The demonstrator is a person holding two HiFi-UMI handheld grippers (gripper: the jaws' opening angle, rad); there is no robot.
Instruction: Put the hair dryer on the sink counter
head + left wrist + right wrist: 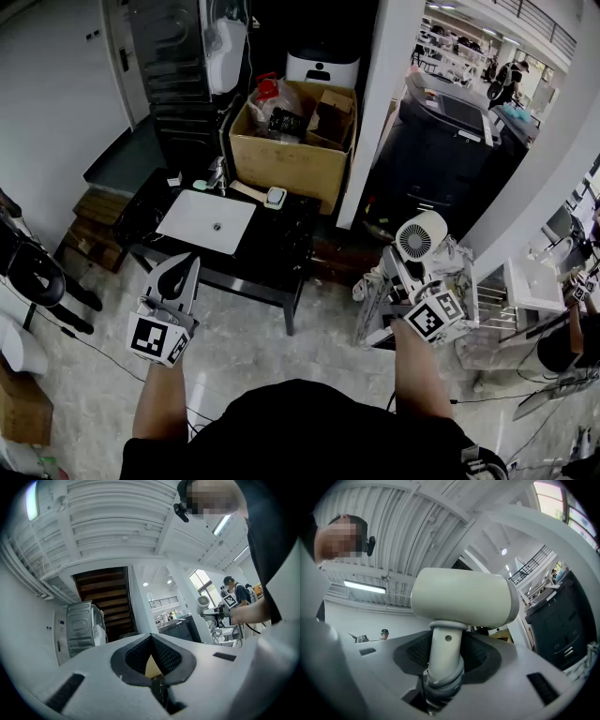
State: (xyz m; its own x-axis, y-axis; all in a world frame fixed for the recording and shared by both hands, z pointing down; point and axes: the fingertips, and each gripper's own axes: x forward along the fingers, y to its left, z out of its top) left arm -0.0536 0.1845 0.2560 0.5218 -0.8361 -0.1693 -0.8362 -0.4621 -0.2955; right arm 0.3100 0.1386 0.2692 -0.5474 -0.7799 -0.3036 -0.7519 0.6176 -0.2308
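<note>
The white hair dryer [417,239] stands upright at the right of the head view, its round grille facing me. My right gripper [405,274] is shut on its handle; in the right gripper view the handle [444,654] sits between the dark pads, with the barrel [464,604] above. My left gripper [176,274] hangs at the left, jaws together and holding nothing, its tip over the front edge of the black sink counter [281,246]. In the left gripper view its tips [151,637] meet. The counter holds a white basin [206,222].
A faucet [217,174] and a small dish [276,197] sit at the counter's back edge. Behind it stands an open cardboard box [291,159]. A white pillar [375,122], a black machine [450,141] and a white rack [511,314] fill the right side.
</note>
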